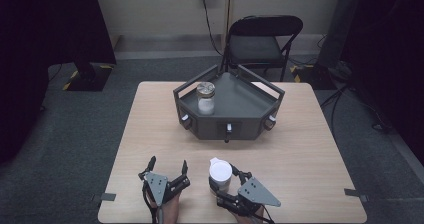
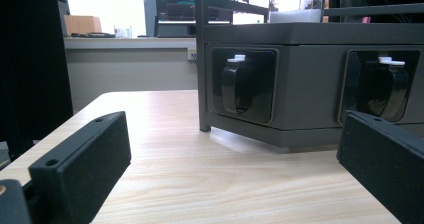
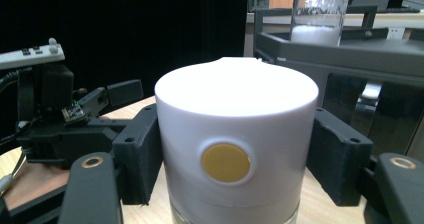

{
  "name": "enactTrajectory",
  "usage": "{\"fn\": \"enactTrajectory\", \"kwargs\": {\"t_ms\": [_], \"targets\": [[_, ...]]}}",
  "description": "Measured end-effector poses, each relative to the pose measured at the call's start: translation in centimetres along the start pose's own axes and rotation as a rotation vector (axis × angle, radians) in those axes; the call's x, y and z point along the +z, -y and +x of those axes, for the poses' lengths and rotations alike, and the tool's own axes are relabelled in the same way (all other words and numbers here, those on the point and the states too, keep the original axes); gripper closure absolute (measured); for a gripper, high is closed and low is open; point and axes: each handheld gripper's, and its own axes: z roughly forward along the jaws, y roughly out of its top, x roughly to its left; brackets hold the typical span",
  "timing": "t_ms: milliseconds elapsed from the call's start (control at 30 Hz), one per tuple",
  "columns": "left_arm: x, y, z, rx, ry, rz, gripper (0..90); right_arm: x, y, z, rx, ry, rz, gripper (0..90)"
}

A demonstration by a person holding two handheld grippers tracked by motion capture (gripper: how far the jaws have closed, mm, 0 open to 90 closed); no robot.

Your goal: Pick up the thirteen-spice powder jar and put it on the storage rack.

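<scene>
Claw work first: our right claw (image 1: pixel 223 180) is clamped on a white-capped container (image 1: pixel 220 174), one jaw pressing each side of it just below the cap, near the desk's (image 1: pixel 150 134) front edge. That hand comes in over the front edge, its claw angled toward the desk's left side. In the right gripper view the container (image 3: pixel 235 149) has a broad white cap with a small lip at the back, a round yellow button on its front and a clear body below. Our left claw (image 1: pixel 168 167) sits just beside it, low on the desk, jaws spread wide with nothing between them. Farther back stands a dark grey tray (image 1: pixel 250 109) carrying a glass jar (image 1: pixel 205 98) of white powder.
</scene>
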Motion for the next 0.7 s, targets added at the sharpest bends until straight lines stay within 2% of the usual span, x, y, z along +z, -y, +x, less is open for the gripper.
{"fn": "enactTrajectory", "kwargs": {"t_ms": [200, 333, 467, 600, 700], "targets": [[0.0, 0.0, 0.0, 0.0, 0.0, 0.0, 0.2, 0.2, -1.4, -1.0, -0.01, -0.007, -0.012, 29.9], [0.0, 0.0, 0.0, 0.0, 0.0, 0.0, 0.2, 0.3, -2.7, -2.4, 0.017, -0.027, -0.012, 30.0], [0.0, 0.0, 0.0, 0.0, 0.001, 0.001, 0.2, 0.5, -4.0, -3.1, -0.008, -0.012, -0.022, 30.0], [0.0, 0.0, 0.0, 0.0, 0.001, 0.0, 0.2, 1.1, -5.3, -4.6, 0.011, -0.019, -0.031, 30.0], [0.0, 0.0, 0.0, 0.0, 0.0, 0.0, 0.2, 1.6, -6.4, -5.5, -0.002, -0.011, -0.035, 30.0]]}}
